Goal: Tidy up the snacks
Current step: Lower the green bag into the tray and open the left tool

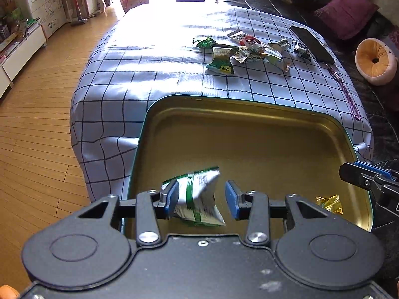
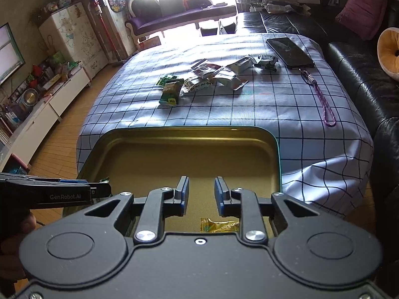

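A gold metal tin [image 1: 249,129] with a green rim stands on the near end of the checked tablecloth. My left gripper [image 1: 202,199] hovers over its near left part. A green-and-white snack packet [image 1: 197,199] is between its jaws, against the left pad [image 1: 172,199] and clear of the right pad, slightly blurred. A yellow candy [image 1: 329,203] lies in the tin's near right corner. My right gripper [image 2: 201,196] is open above that yellow candy [image 2: 219,225] with nothing between its fingers. Several more snack packets [image 2: 204,79] lie in a loose pile mid-table.
A black phone [image 2: 289,49] with a purple lanyard [image 2: 321,99] lies at the table's far right. A black leather sofa [image 2: 361,74] with cushions runs along the right. Wooden floor [image 1: 37,137] and low white cabinets are on the left.
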A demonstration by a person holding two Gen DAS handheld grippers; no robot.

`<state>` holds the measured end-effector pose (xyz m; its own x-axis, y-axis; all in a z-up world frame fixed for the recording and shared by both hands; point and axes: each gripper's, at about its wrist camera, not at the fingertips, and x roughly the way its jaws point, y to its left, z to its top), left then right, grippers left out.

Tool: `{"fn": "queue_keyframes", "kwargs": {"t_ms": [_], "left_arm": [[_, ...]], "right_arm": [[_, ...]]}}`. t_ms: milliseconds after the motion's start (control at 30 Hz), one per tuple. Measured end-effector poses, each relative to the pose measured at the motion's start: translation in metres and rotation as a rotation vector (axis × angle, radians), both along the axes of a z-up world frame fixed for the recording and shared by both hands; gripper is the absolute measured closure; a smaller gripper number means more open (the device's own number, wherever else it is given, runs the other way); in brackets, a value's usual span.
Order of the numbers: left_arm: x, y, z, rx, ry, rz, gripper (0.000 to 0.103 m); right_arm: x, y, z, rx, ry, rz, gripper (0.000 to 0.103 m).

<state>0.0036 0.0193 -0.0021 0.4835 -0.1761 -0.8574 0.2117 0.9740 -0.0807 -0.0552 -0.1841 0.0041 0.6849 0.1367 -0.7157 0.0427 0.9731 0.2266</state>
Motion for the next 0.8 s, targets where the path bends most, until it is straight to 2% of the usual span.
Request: {"fn": "queue_keyframes", "kwargs": {"t_ms": [133,433,567,800], "left_arm": [[-0.001,0.001,0.001,0.002,0.0,0.004,0.061],[-0.012,0.007,0.014,-0.001,-0.069,0.019,0.059],[-0.014,0.011,0.016,-0.016,-0.073,0.024,0.059],[-0.013,0.009,0.011,0.009,-0.058,0.024,0.058]], "right_arm": [[0.001,0.0,-0.001,-0.002,0.007,-0.002,0.069],[-0.001,0.002,0.0,-0.007,0.006,0.001,0.069],[-0.004,0.006,0.003,-0.016,-0.006,0.013,0.069],[0.0,0.005,-0.002,-0.011,0.014,0.013,0.069]]}}
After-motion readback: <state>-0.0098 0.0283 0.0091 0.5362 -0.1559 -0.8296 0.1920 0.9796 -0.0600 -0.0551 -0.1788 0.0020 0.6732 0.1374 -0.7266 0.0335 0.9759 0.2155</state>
